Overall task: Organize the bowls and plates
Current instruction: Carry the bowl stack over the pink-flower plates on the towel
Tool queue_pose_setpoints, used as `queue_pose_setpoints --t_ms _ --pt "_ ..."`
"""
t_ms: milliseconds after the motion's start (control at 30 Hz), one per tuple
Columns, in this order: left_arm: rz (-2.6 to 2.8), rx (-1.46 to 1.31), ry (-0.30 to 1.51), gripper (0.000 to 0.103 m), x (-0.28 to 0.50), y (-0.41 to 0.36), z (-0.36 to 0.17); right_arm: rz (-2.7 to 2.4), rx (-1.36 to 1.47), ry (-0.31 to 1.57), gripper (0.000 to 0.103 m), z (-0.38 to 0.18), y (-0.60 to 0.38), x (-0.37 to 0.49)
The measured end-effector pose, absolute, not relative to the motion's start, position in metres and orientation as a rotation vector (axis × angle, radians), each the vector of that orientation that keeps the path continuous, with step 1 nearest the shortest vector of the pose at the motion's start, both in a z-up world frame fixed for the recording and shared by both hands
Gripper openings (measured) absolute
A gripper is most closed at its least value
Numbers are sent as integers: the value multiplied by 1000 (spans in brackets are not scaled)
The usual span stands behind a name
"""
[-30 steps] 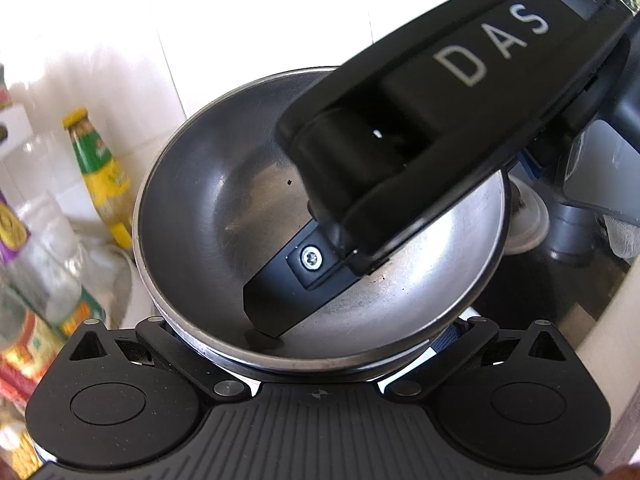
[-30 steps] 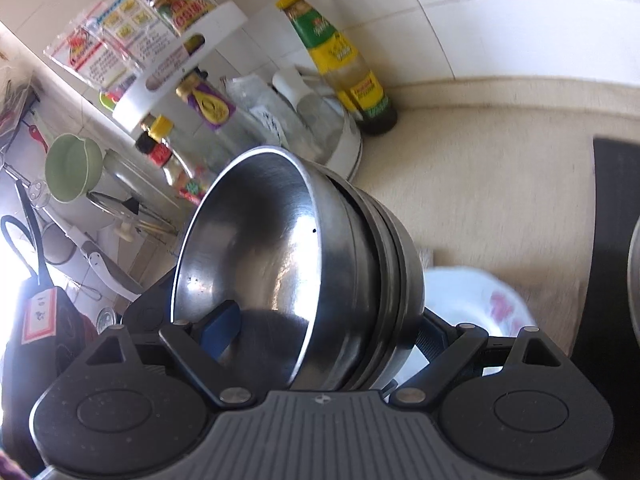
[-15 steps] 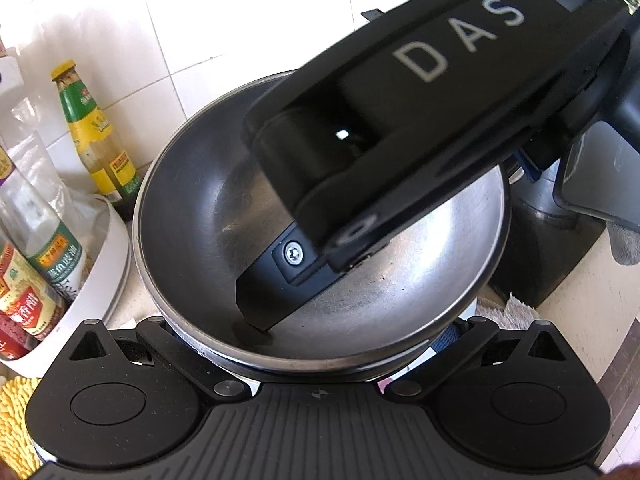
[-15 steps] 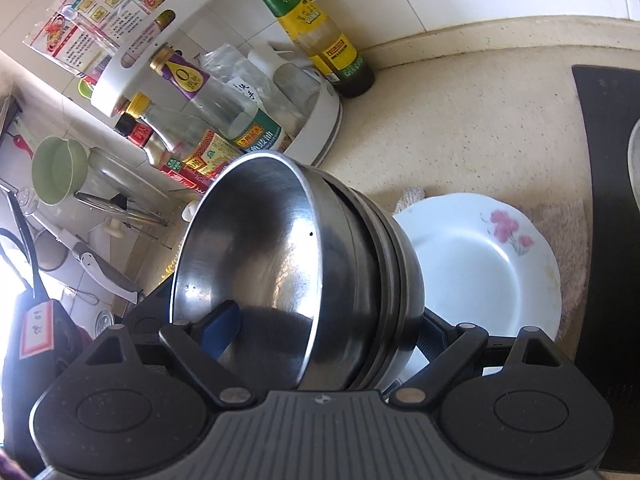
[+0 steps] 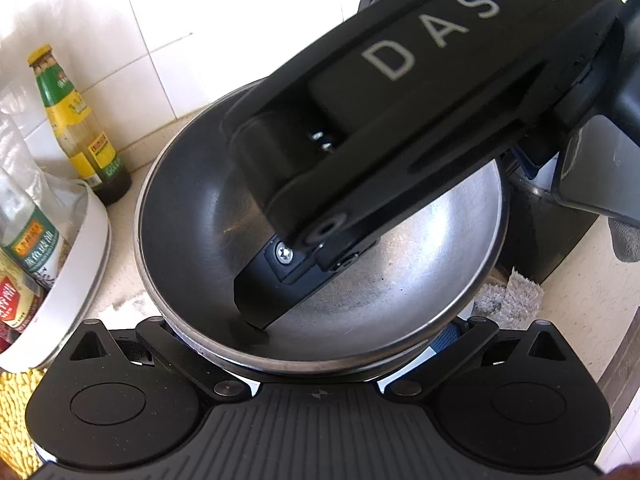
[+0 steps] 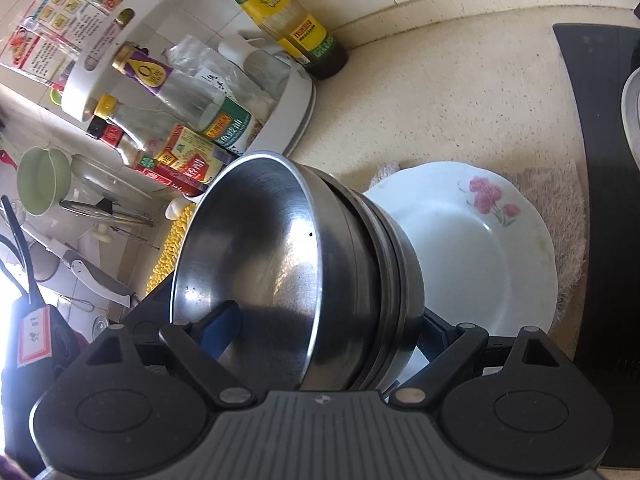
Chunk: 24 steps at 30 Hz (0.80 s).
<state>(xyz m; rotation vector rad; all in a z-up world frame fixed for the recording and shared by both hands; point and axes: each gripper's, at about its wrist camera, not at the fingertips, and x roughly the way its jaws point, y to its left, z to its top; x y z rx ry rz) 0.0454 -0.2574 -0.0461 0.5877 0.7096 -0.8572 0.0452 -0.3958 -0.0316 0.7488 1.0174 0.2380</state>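
Observation:
A nested stack of steel bowls is clamped in my right gripper, one blue-padded finger inside the top bowl, the other outside. The stack hangs tilted just above a white plate with pink flowers on a fuzzy mat. In the left wrist view the same bowls fill the frame, with the right gripper's black body marked DAS reaching into them. My left gripper sits at the stack's near rim; its fingertips are hidden under the bowls.
A white rotating rack of sauce bottles stands at the left, with a green-capped bottle beside it against the tiled wall. A black stove edge runs along the right. A yellow cloth lies at the left.
Both grippers have carried the bowl stack downward toward the counter; the flowered plate has come fully into the right wrist view, now close beneath the stack.

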Motion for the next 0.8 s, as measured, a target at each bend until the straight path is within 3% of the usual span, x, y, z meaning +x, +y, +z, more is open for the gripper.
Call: queue_pose_setpoints --t_ms 367,800 --pt "-867 581 766 103 73 -263 -58 224 794 1058 97 -53 -404 56" --pt "-883 628 744 102 76 -265 -66 205 760 1042 97 -41 -414 53"
